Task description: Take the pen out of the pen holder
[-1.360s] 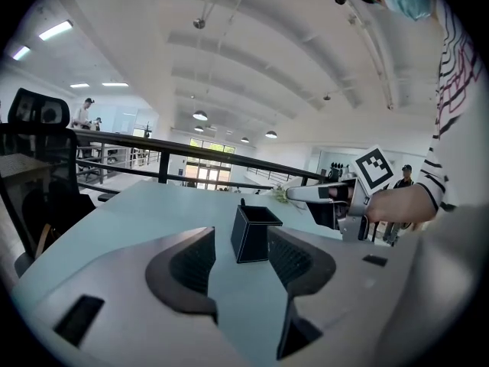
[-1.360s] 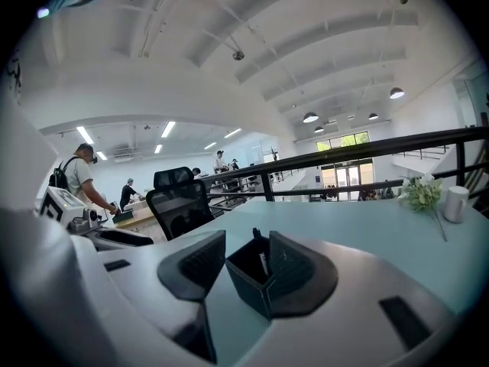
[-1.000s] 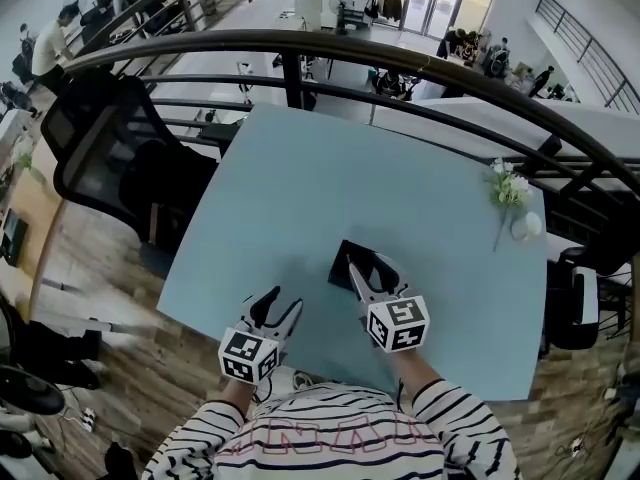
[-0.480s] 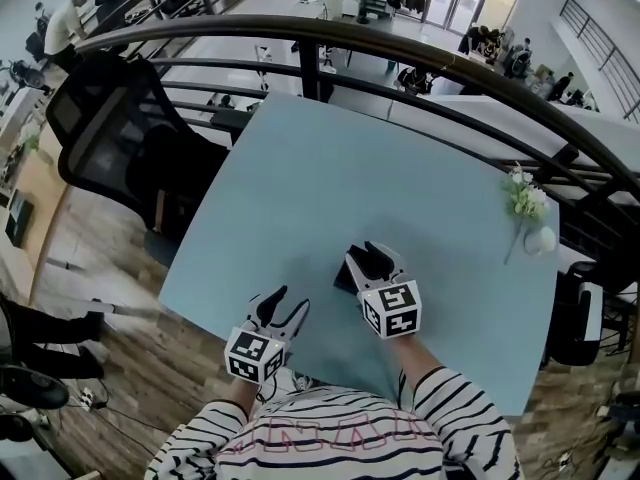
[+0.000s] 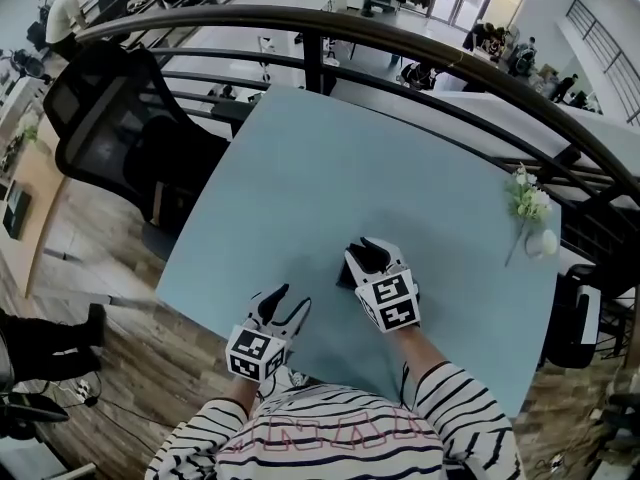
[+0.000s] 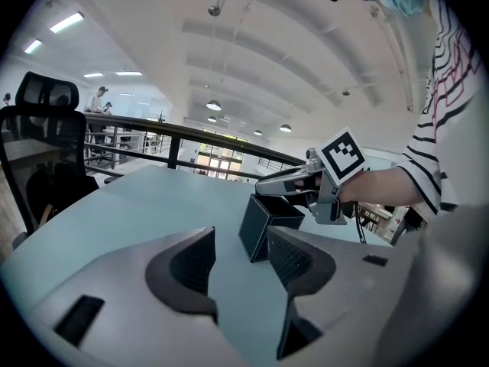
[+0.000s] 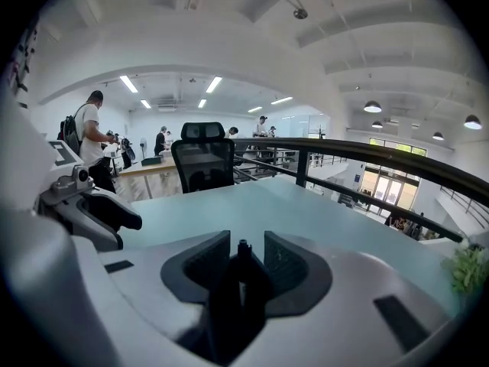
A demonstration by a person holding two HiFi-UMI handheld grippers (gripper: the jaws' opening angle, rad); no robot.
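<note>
A dark square pen holder (image 6: pixel 258 232) stands on the pale blue table (image 5: pixel 330 168). In the head view my right gripper (image 5: pixel 368 252) covers most of the pen holder (image 5: pixel 344 276). The right gripper view shows the black pen (image 7: pixel 243 251) sticking up from the holder (image 7: pixel 229 312) between the jaws of my right gripper (image 7: pixel 246 263). Those jaws have just been closing, and a small gap still shows on each side of the pen. My left gripper (image 5: pixel 284 302) stands open and empty near the table's front edge, left of the holder.
A small white vase with flowers (image 5: pixel 533 220) stands at the table's right edge. A black office chair (image 5: pixel 110 133) is off the table's left side. A dark railing (image 5: pixel 400 43) runs behind the table's far edge.
My right gripper has come forward and down over the pen holder, rolled a little, and its jaws have narrowed. The left gripper has stayed put.
</note>
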